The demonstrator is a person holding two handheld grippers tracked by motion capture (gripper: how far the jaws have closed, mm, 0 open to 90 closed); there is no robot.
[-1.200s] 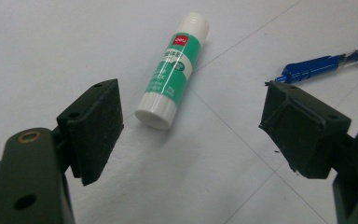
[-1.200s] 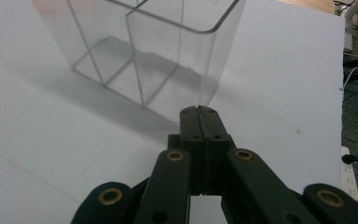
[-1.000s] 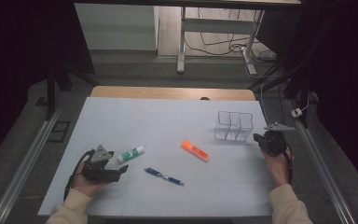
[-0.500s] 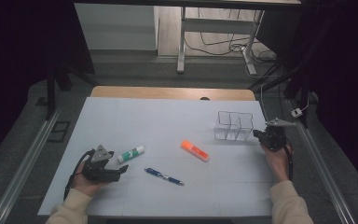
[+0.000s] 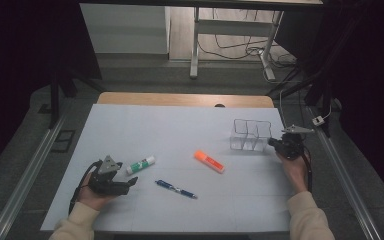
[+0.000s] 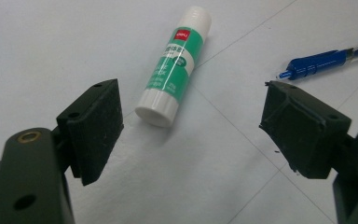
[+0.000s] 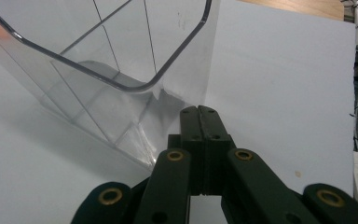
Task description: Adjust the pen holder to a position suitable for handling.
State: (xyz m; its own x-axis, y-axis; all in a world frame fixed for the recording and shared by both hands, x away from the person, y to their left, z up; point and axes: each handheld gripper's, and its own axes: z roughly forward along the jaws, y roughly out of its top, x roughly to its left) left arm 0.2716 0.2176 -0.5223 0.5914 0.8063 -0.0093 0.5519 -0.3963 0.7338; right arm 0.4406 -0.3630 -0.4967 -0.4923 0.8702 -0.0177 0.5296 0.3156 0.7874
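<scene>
- The left gripper [image 6: 191, 135] rests low on the white table sheet [image 5: 180, 125], jaws spread wide with nothing between them.
- Just beyond its pads lies a green-and-white glue stick with a white cap [image 6: 175, 65], flat on its side; a blue pen [image 6: 326, 58] lies near it.
- The right gripper [image 7: 199, 112], jaws pressed together on nothing, touches the outside of the clear plastic compartment organiser [image 7: 112, 60] standing upright at the far right of the sheet.

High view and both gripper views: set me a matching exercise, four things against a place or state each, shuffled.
Things:
1. glue stick
2. blue pen
3. orange marker
4. right hand-held gripper

Places or states:
A. jaws shut, tips at the clear organiser
B. mid-table, between the pen and the organiser
C. lying ahead of the open left hand-held gripper
D. nearest the table's front edge

Pairs: 1-C, 2-D, 3-B, 4-A
</scene>
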